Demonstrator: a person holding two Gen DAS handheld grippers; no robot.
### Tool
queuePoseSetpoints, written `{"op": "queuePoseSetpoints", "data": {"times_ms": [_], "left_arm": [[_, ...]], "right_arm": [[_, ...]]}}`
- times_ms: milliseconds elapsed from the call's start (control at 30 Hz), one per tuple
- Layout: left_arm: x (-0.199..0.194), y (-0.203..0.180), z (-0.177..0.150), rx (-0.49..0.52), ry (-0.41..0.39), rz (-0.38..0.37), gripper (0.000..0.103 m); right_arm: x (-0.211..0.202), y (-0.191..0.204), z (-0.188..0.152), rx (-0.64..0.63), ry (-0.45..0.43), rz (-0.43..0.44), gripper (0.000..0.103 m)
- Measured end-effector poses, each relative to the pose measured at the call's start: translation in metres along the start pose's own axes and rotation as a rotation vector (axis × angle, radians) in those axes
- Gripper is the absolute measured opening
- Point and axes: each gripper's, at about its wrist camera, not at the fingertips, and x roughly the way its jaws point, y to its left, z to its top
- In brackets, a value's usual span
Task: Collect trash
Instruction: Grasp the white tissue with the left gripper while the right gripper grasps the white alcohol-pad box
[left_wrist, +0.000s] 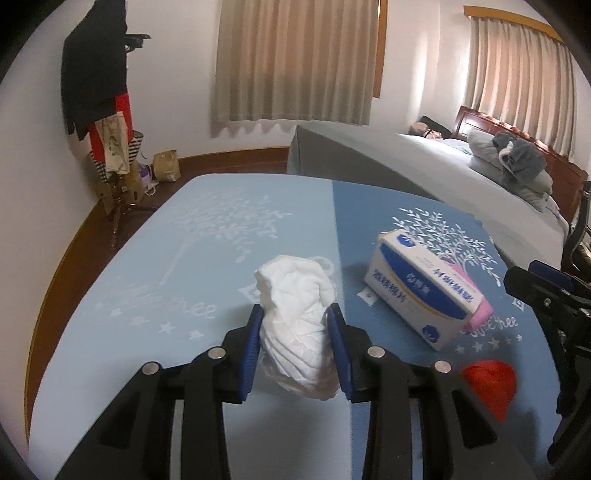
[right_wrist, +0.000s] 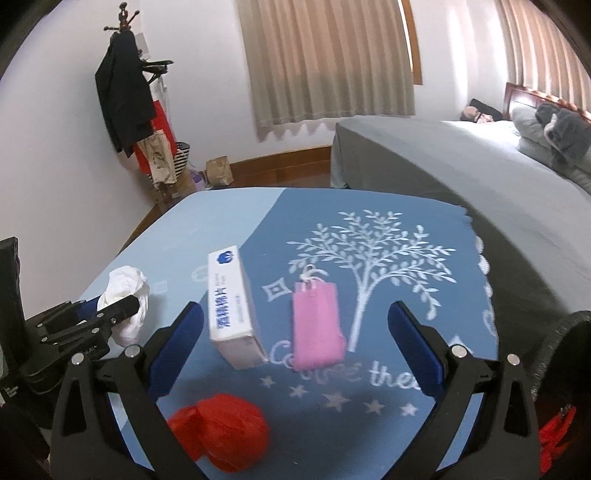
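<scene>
The left gripper (left_wrist: 295, 341) pinches the crumpled white tissue (left_wrist: 295, 317) above the blue tablecloth (left_wrist: 147, 258) (light, soft, best squeezed mid-wad), while the right gripper (right_wrist: 295, 332) stands spread wide, empty.

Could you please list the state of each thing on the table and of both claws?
Left claw: shut on the white crumpled paper.
White crumpled paper: gripped, lifted.
Right claw: open, holding nothing.
Red crumpled ball: lying loose on the tablecloth.
White and blue box: closed, lying on the cloth.
Pink pouch: lying flat beside the box.
</scene>
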Motion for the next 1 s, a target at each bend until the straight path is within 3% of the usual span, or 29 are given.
{"op": "queuePoseSetpoints", "data": {"times_ms": [300,367,667,733,1000], "left_arm": [[-0.001,0.015,-0.005,-0.024,0.004,0.018,0.035],[-0.002,0.018,-0.005,-0.029,0.005,0.020,0.035],[-0.005,0.025,-0.005,-0.046,0.003,0.028,0.035],[-0.005,0.025,-0.005,-0.046,0.003,0.027,0.035],[-0.013,0.020,-0.002,-0.039,-0.008,0.021,0.035]], "right_arm": [[0.026,0.027,0.003,-0.059,0.050,0.038,0.097],[0.031,0.031,0.002,-0.070,0.063,0.042,0.093],[0.056,0.040,-0.006,-0.111,0.164,0.059,0.056],[0.062,0.041,-0.007,-0.117,0.193,0.067,0.035],[0.046,0.037,-0.005,-0.104,0.169,0.111,0.029]]}}
